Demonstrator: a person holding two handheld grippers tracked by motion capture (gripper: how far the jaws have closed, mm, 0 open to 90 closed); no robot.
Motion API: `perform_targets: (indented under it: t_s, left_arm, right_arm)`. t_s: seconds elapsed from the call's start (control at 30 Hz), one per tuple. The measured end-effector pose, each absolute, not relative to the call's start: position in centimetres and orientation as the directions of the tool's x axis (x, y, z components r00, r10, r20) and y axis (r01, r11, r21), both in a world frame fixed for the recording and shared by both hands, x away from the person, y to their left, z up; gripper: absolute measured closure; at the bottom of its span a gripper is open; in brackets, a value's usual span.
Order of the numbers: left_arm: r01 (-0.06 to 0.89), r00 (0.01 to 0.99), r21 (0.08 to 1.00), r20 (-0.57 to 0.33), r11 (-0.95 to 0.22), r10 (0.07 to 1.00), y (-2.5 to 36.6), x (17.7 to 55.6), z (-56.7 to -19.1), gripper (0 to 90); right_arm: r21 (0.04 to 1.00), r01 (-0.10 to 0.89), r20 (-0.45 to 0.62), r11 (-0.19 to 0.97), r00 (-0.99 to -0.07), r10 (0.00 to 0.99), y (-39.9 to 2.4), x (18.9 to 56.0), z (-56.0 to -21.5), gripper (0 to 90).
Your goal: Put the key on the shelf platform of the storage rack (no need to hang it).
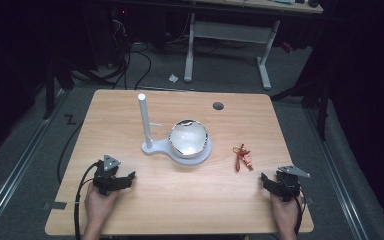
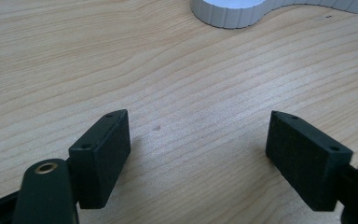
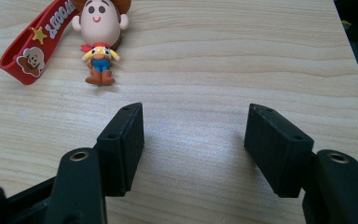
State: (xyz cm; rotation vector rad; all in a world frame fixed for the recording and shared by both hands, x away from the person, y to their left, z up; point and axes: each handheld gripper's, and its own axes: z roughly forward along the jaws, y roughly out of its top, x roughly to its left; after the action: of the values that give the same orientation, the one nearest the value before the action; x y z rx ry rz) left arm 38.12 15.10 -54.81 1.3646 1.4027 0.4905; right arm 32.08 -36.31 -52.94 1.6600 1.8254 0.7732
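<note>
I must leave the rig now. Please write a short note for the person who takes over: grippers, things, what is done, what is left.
Left gripper: open, empty, low over the bare table, near the white stand.
Right gripper: open, empty, jaws apart over bare wood.
Cowboy keychain with red strap: flat on the table, ahead of the right gripper, untouched.
Stand: upright post, shiny bowl on its base.
Done: nothing yet, as things lie.
Left: probably pick up the keychain; perhaps hang it on the stand.
</note>
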Motion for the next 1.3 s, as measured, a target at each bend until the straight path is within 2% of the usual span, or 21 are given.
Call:
perform_targets:
  t_s: [1.3]
  left_arm:
    - [0.454,0.223,0.852,-0.392,0.260,0.893,15.10,38.13,-54.80,22.2]
  right_arm:
    - [0.715,0.696,-0.005,0.072,-0.097,0.995,-35.91,32.18,-52.69,33.1]
